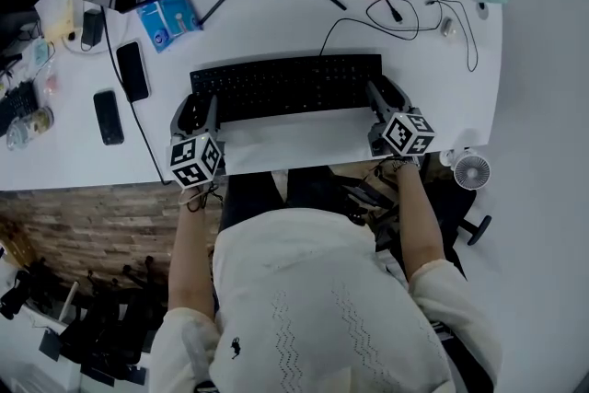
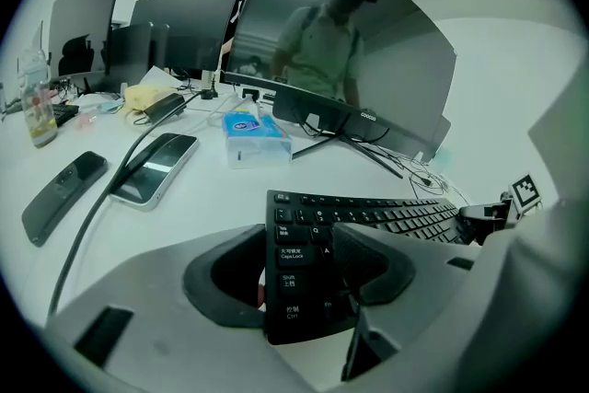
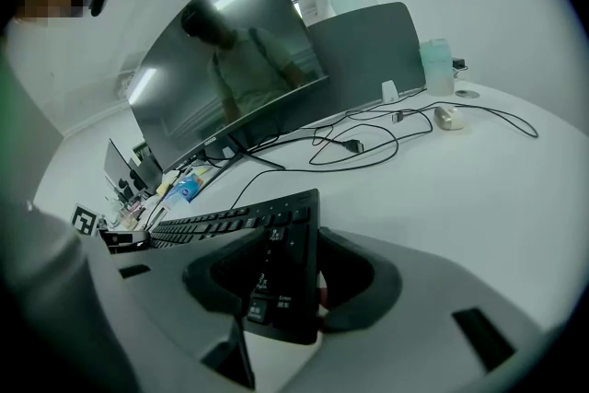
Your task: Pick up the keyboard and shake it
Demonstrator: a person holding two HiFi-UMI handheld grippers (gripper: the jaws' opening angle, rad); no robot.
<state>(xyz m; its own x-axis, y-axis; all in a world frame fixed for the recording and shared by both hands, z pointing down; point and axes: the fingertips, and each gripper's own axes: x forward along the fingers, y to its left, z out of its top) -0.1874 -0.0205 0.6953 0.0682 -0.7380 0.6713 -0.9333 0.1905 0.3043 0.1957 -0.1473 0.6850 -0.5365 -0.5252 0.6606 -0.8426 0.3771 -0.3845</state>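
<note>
The black keyboard (image 1: 285,86) lies lengthwise across the white desk (image 1: 433,97) in front of the person. My left gripper (image 1: 195,113) is shut on its left end; in the left gripper view the gripper (image 2: 294,276) has the Caps Lock and Shift keys of the keyboard (image 2: 368,218) between its jaws. My right gripper (image 1: 386,97) is shut on the right end, and the right gripper view shows the gripper (image 3: 290,281) pinching the keyboard (image 3: 230,221) at the Enter key. I cannot tell whether the keyboard rests on the desk or is just off it.
Two dark phones (image 1: 132,70) (image 1: 108,116) and a blue tissue pack (image 1: 168,18) lie left of the keyboard. A curved monitor (image 2: 350,51) stands behind it on thin legs. Loose black cables (image 1: 405,9) run at the back right. A small white fan (image 1: 471,170) sits off the desk's right corner.
</note>
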